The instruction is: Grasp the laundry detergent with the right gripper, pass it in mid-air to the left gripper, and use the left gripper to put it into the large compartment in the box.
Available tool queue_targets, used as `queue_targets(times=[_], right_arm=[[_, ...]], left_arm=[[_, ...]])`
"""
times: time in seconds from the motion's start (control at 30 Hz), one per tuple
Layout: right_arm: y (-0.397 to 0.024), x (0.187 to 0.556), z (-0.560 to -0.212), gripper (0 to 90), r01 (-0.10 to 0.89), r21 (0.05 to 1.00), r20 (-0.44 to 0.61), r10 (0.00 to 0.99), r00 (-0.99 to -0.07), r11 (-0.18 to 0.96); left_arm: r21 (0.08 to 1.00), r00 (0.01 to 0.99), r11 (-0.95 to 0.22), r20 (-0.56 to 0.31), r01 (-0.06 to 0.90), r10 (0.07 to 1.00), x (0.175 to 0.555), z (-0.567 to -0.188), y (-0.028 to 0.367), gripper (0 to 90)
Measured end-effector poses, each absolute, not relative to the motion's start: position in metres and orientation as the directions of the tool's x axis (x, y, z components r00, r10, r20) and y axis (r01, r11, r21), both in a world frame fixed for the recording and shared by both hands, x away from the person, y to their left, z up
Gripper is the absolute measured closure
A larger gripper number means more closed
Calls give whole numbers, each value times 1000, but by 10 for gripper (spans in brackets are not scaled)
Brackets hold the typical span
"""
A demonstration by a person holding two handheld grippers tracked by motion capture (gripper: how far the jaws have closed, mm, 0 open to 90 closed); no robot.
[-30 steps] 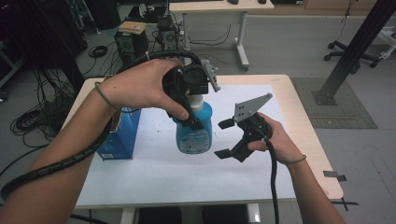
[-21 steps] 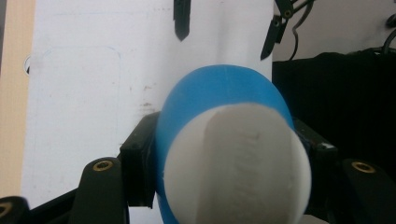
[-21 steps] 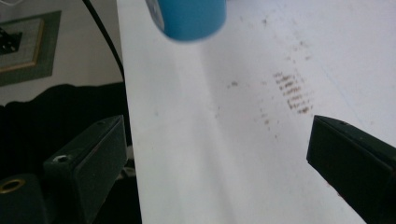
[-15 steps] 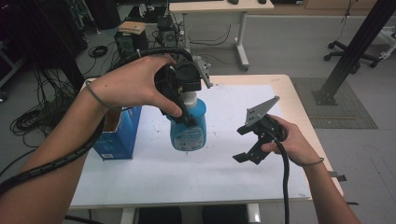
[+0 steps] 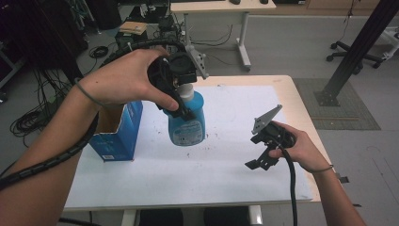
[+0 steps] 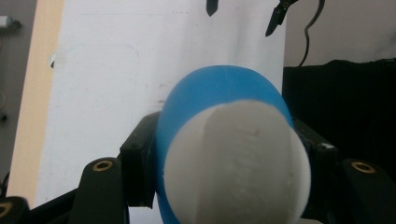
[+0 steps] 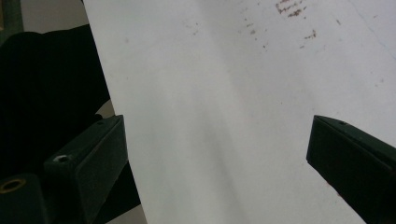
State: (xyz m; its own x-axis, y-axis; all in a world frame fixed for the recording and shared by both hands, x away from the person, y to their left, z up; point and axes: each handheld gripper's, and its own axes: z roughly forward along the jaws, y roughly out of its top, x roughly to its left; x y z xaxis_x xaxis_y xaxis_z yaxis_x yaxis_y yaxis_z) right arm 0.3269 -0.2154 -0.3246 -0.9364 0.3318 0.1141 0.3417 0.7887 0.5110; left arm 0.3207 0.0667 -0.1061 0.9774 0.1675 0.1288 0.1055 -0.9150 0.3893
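Since the earlier frames, the left claw (image 5: 181, 101) had lifted the blue bottle (image 5: 187, 121) a little higher above the bench (image 5: 301, 117), and the right claw (image 5: 263, 150) had moved away from the bottle toward the right side and lower, close over the white sheet (image 5: 226, 155).

At this moment the left claw was closed on the upper part of the bottle, just under its white cap (image 5: 186, 90). In the left gripper view, the two black jaws pressed on both sides of the bottle (image 6: 219, 93), and the white cap (image 6: 238, 163) was very near to the camera. The bottle hung in the air, tilted a little, over the middle of the white sheet and not touching it. Its label (image 5: 184, 136) faced the person.

The right claw was wide open and held nothing. In the right gripper view, its two jaws stood well apart, with the white sheet (image 7: 233, 116) between them and some small brown specks (image 7: 289, 9) on the sheet farther off.

An open blue box (image 5: 115, 134) stood on the left part of the bench, just beside the bottle and lower than it. The person's left forearm (image 5: 56, 141) passed over this box.
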Motion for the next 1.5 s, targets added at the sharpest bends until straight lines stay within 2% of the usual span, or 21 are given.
queue_targets(times=[0.13, 0.17, 0.27, 0.43, 0.6, 0.63, 0.7, 0.73, 0.83, 0.93, 1.03, 1.07, 1.2, 1.23, 1.33, 1.4, 1.5], right_arm=[[-219, 326, -332, 53, 362, 492, 126, 347, -929, 791], [-219, 326, -332, 53, 362, 492, 126, 347, -929, 791], [-221, 326, -336, 53, 366, 487, 129, 349, -928, 793], [-222, 326, -338, 53, 368, 490, 129, 352, -927, 790], [-223, 326, -342, 52, 377, 493, 133, 360, -924, 784], [-224, 326, -343, 52, 376, 492, 134, 358, -924, 785], [-223, 326, -345, 52, 373, 492, 133, 355, -925, 786], [-223, 326, -345, 52, 373, 492, 133, 355, -925, 786], [-222, 326, -345, 52, 375, 495, 135, 357, -924, 784], [-221, 326, -345, 52, 372, 498, 134, 354, -926, 783], [-221, 326, -345, 52, 370, 499, 135, 352, -926, 784], [-221, 326, -345, 52, 370, 499, 133, 352, -926, 784], [-222, 326, -346, 52, 370, 500, 131, 353, -926, 783], [-222, 326, -346, 52, 369, 500, 132, 353, -926, 783], [-222, 326, -346, 52, 372, 499, 132, 355, -925, 783], [-222, 326, -347, 52, 371, 497, 132, 354, -926, 784], [-222, 326, -347, 52, 371, 494, 130, 354, -926, 786]], left_arm=[[395, 972, -910, 138, 124, 192, 322, -99, 71, 380], [404, 959, -900, 149, 162, 239, 325, -90, 78, 380], [404, 959, -900, 149, 162, 239, 325, -90, 78, 380], [424, 924, -875, 181, 236, 337, 333, -70, 95, 380], [436, 910, -860, 182, 264, 372, 334, -63, 100, 380], [447, 890, -843, 188, 299, 415, 336, -54, 108, 380], [447, 890, -843, 188, 299, 415, 336, -54, 108, 379], [454, 870, -826, 190, 334, 456, 338, -49, 112, 379], [465, 858, -816, 195, 345, 474, 338, -45, 115, 380], [486, 801, -762, 185, 429, 569, 344, -33, 130, 380], [486, 801, -762, 185, 429, 569, 344, -33, 130, 380], [495, 771, -733, 178, 467, 611, 347, -30, 137, 380], [494, 739, -712, 187, 499, 647, 350, -27, 145, 380], [499, 695, -675, 185, 543, 695, 354, -23, 159, 380], [499, 695, -675, 185, 543, 695, 354, -23, 159, 380], [507, 641, -624, 170, 595, 748, 360, -20, 177, 380], [507, 630, -617, 172, 603, 757, 360, -19, 182, 380]])
